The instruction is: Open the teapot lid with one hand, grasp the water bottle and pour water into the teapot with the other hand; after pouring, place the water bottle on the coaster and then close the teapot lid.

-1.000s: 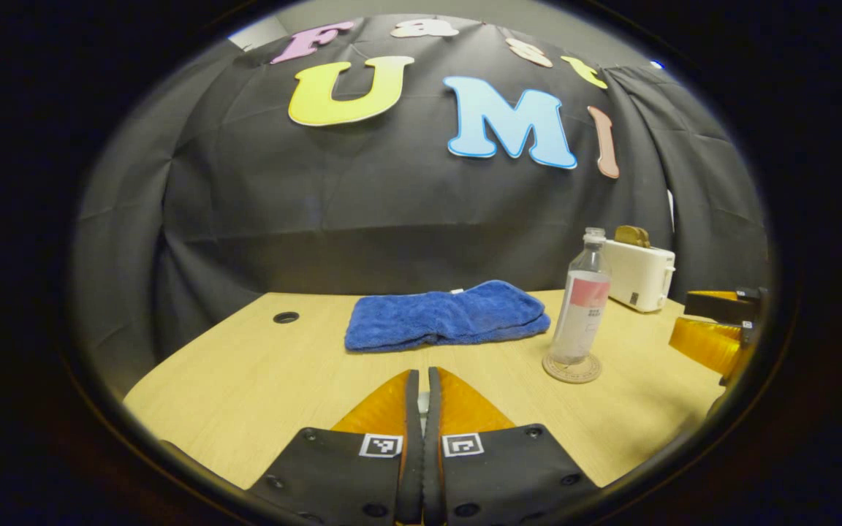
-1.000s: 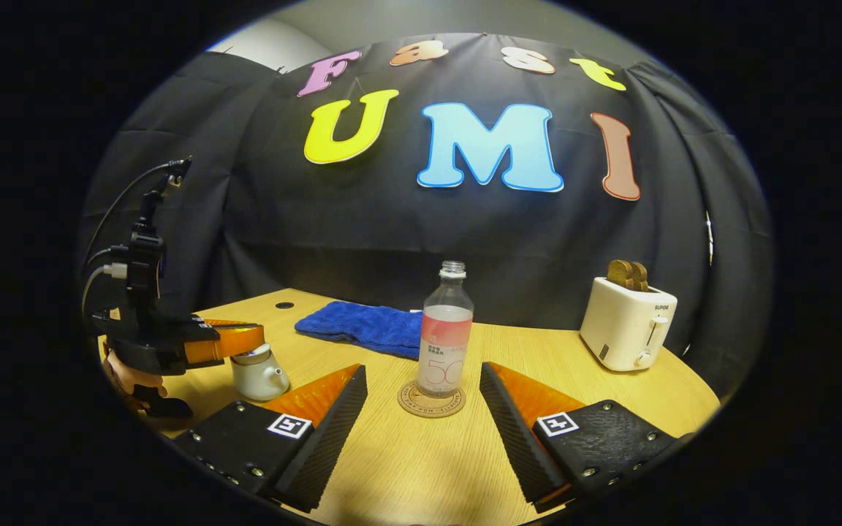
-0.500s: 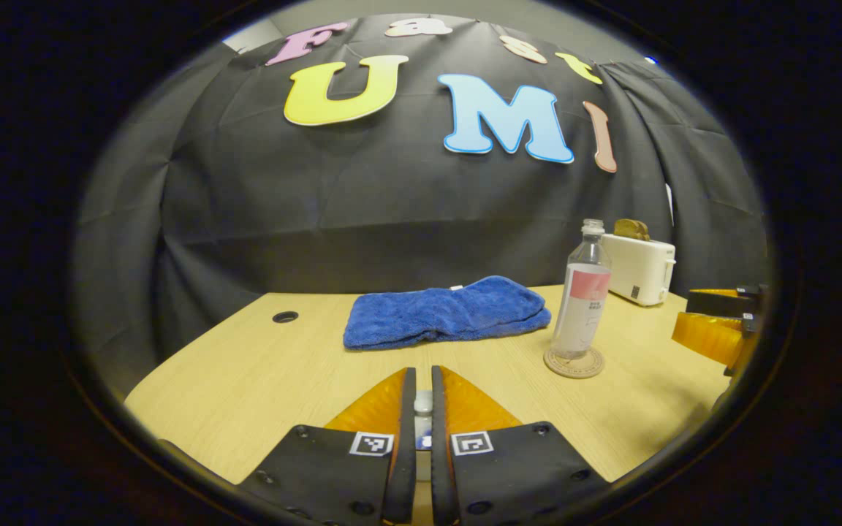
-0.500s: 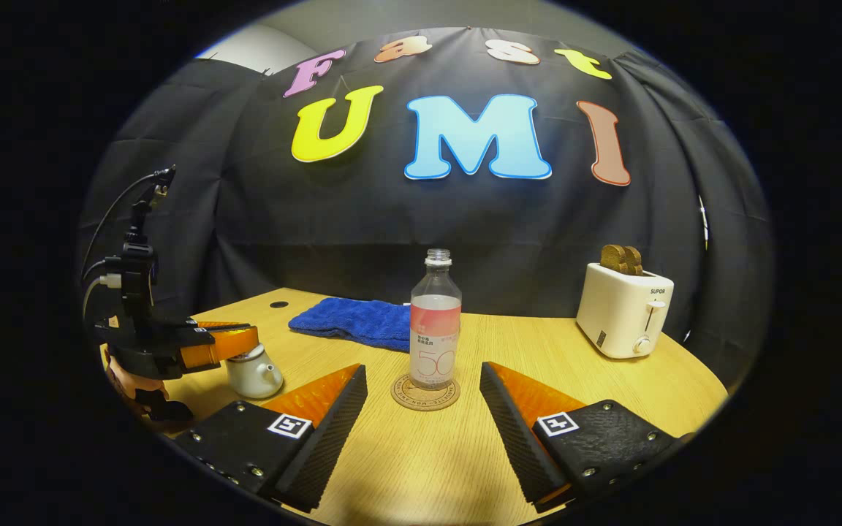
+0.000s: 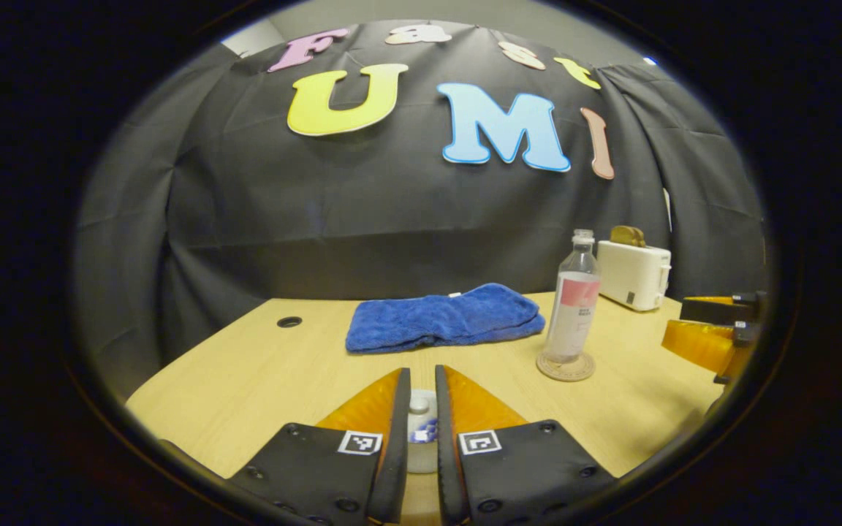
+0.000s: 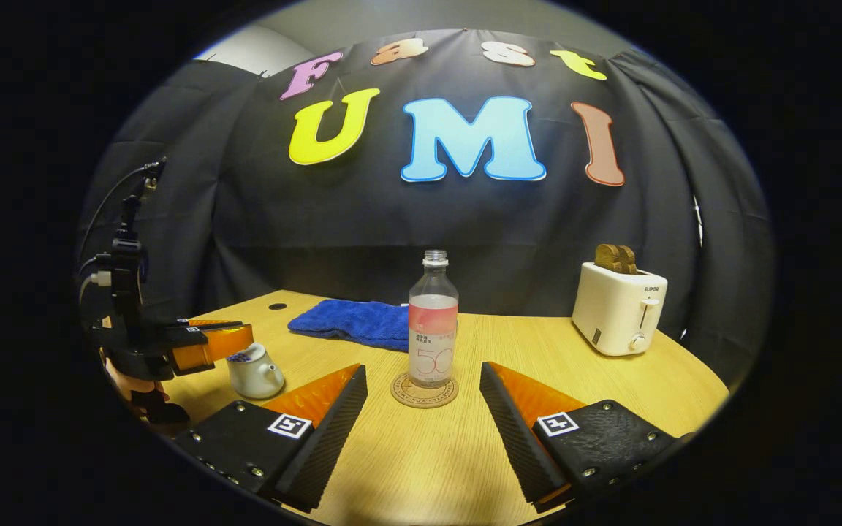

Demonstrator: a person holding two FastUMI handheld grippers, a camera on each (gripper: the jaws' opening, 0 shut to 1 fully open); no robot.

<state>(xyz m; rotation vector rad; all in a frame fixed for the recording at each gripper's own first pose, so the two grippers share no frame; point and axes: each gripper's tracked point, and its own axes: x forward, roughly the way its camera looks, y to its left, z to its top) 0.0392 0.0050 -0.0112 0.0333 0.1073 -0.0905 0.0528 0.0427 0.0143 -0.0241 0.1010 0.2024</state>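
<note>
Even, moderately bright overhead light falls on the pale wooden worktop, leaving soft, short shadows under the clear plastic water bottle. The black cloth wall stays dim. Fisheye bending curves the worktop's edges toward 3 and 9 o'clock. Focus is sharp centrally, softer at the rim; no strong glare.

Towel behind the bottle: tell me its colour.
The towel is plain blue, shown best in the left gripper view, lying folded on the table.

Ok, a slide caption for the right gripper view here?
Open right gripper faces the water bottle standing on its coaster; teapot sits below the left gripper.
</note>
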